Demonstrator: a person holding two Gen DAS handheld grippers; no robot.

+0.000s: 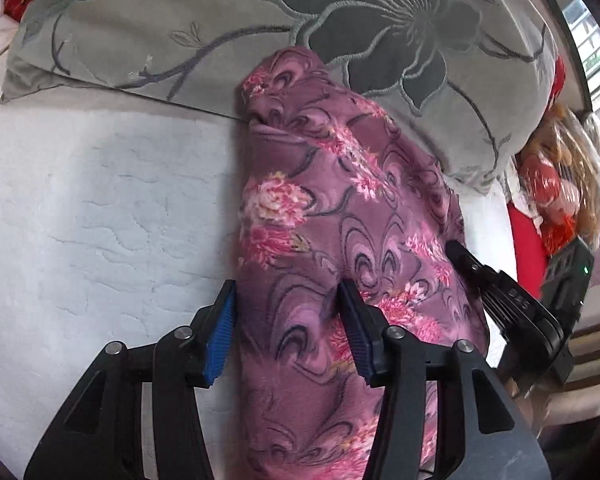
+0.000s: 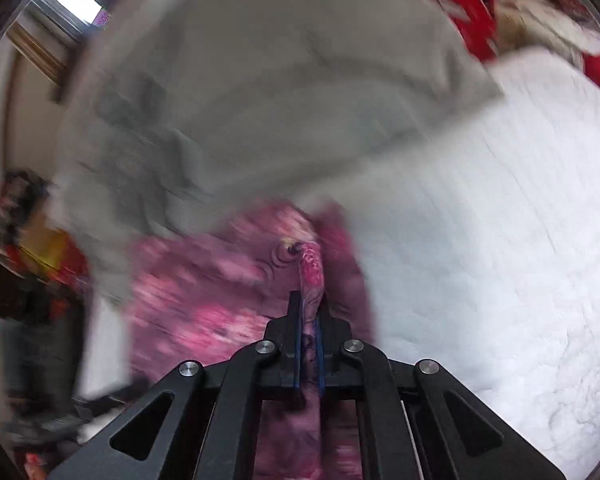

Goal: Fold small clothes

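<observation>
A purple garment with pink flowers [image 1: 340, 216] lies in a long band on a white quilted bed [image 1: 80, 200], its far end against a grey pillow. My left gripper [image 1: 286, 300] is open, its blue pads straddling the garment's left part without pinching it. My right gripper [image 1: 456, 254] shows at the garment's right edge. In the blurred right wrist view my right gripper [image 2: 310, 300] is shut on a fold of the garment [image 2: 204, 300], which stands up between the fingers.
A grey pillow with a stitched flower [image 1: 260, 28] lies at the far end; it also shows in the right wrist view [image 2: 240, 100]. Red items and a doll [image 1: 556, 196] sit right of the bed. A window [image 1: 588, 32] is at the far right.
</observation>
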